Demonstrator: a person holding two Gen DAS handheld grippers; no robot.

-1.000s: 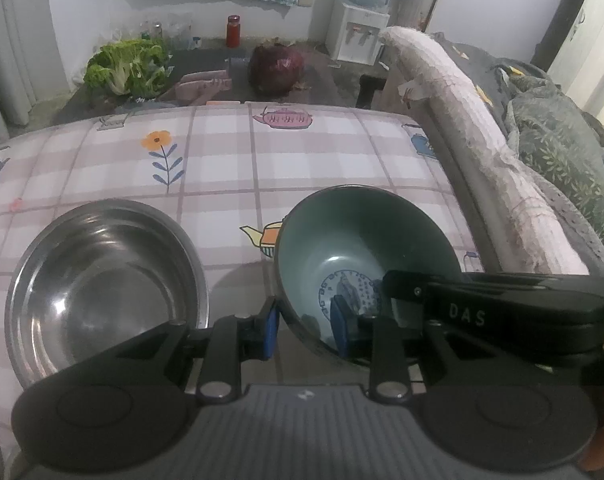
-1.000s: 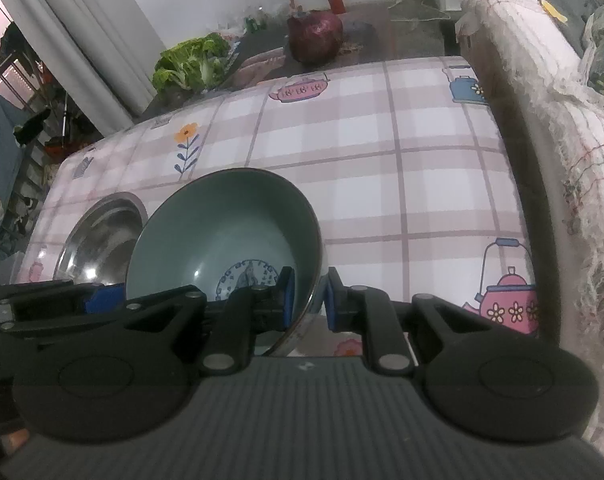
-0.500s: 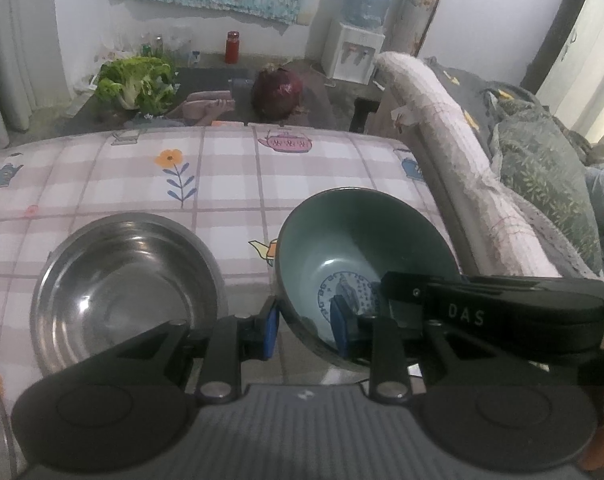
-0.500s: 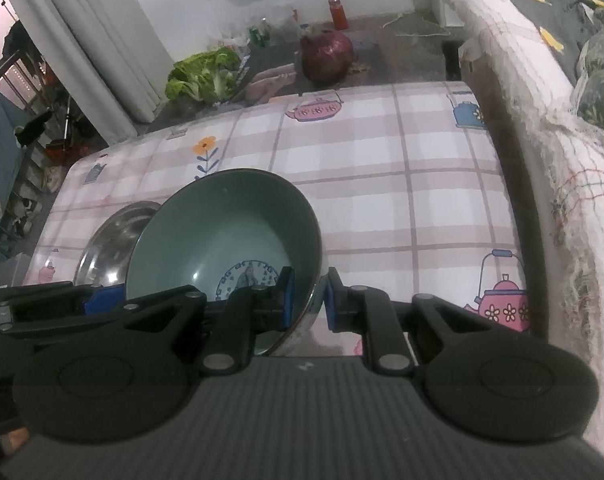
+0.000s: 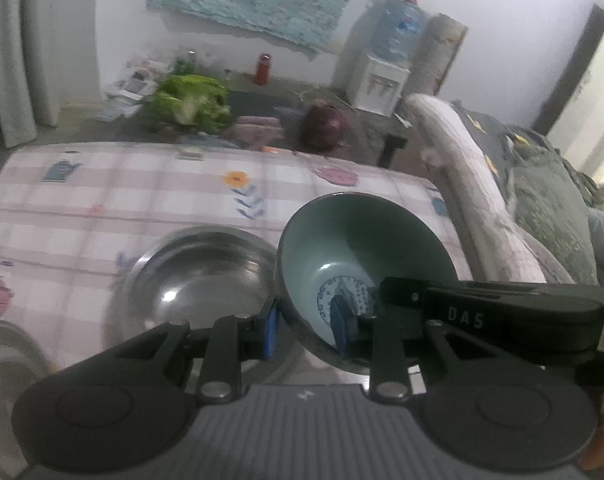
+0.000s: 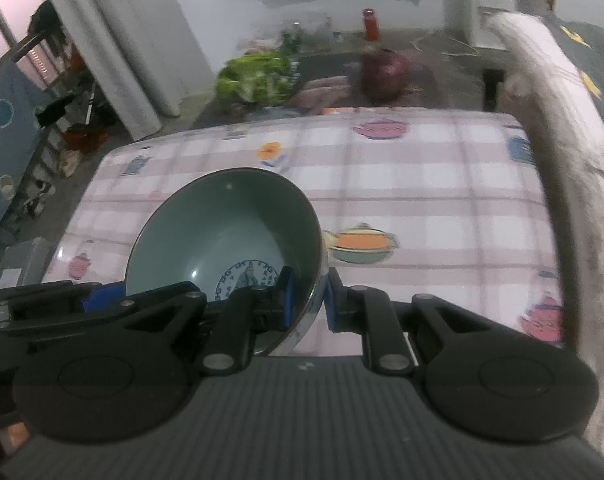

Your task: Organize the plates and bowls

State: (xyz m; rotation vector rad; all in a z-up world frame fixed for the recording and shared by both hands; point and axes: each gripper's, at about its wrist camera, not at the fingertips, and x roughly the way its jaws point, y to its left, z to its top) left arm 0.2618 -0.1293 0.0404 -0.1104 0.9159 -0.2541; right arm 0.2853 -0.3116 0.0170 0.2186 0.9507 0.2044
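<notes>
Table [image 5: 102, 216] covered by a pink checked cloth printed with teapots and flowers, with a quilt-draped sofa arm [image 5: 461, 168] along its right edge. On the cloth, in the left wrist view, sits a steel bowl [image 5: 198, 276], and part of a second steel rim [image 5: 6, 344] shows at the lower left. The green ceramic bowl [image 5: 361, 248], with a blue medallion in its base, is held tilted above the cloth just right of the steel bowl. The left gripper [image 5: 305, 330] clamps its near-left rim, one pad inside and one outside; the right gripper [image 6: 307, 302] is pinched on the opposite rim likewise. Beyond the table lie lettuce [image 5: 190, 100], a red cabbage [image 5: 325, 126] and a red bottle [image 5: 262, 68].
</notes>
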